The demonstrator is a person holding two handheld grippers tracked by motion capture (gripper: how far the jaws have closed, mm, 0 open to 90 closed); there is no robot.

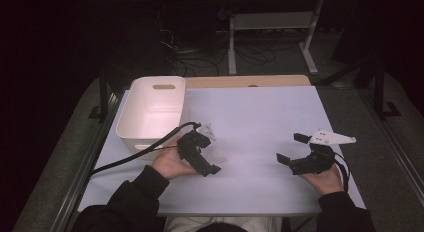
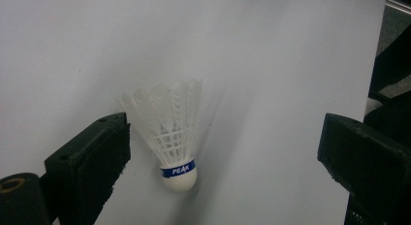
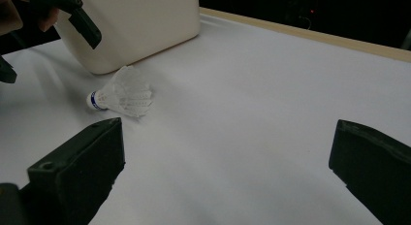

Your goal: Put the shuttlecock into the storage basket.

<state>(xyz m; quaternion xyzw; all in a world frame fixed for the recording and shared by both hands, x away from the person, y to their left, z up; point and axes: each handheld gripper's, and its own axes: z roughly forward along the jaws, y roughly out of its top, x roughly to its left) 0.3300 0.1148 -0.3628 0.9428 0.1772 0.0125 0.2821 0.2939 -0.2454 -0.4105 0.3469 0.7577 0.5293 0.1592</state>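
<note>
White feathered shuttlecock (image 2: pixel 170 137) with a blue band and rounded cork, lying on its side on the pale sheet (image 1: pixel 260 122), cork toward the left gripper's camera, feathers fanned away. Framed between the widely parted jaws of the left gripper (image 1: pixel 202 154), closer to the jaw at the left of that view, touching neither. Faint and hard to make out in the high view, just beside the left gripper's tip. Right gripper (image 1: pixel 295 149) also spread wide, holding nothing, well apart from the shuttlecock, which shows far off in the right gripper view (image 3: pixel 121 95). Farther back, white plastic bin (image 1: pixel 152 109) with a slot handle, near the shuttlecock's feathers; inside not visible from the gripper views. Beyond the table, dark floor, details lost.
</note>
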